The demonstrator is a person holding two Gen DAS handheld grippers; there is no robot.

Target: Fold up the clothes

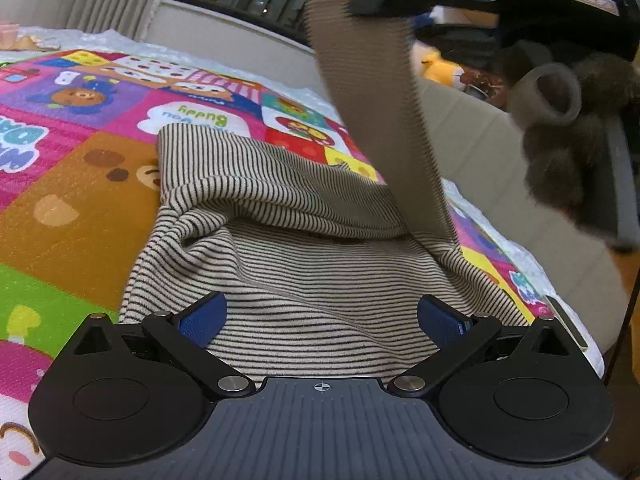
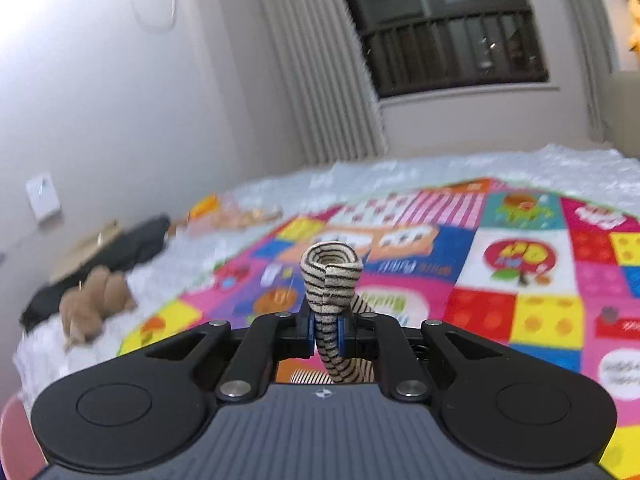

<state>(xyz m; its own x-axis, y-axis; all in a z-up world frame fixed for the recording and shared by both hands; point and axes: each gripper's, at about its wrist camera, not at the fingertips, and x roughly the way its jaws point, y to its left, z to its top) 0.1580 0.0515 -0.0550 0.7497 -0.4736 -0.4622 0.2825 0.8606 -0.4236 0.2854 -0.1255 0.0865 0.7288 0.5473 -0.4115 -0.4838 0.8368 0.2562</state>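
Note:
A beige garment with thin black stripes [image 1: 280, 240] lies bunched on a bright patchwork play mat [image 1: 80, 208]. My left gripper [image 1: 322, 320] hovers just above its near part, open, blue pads apart with striped cloth showing between them. A ribbed tan band [image 1: 372, 100] of the garment rises steeply to the upper right, where my right gripper [image 1: 400, 0] pinches its top. In the right wrist view my right gripper [image 2: 326, 330] is shut on a rolled fold of the striped garment [image 2: 330, 280], which sticks up between the pads.
The play mat [image 2: 500, 264] lies over a white quilted cover [image 2: 440, 168]. A dark cloth [image 2: 112, 256] and a brown plush toy [image 2: 92, 304] lie at its far left. A curtain [image 2: 312, 80] and a railed window [image 2: 448, 28] stand behind. A yellow plush [image 1: 440, 68] sits beyond the mat.

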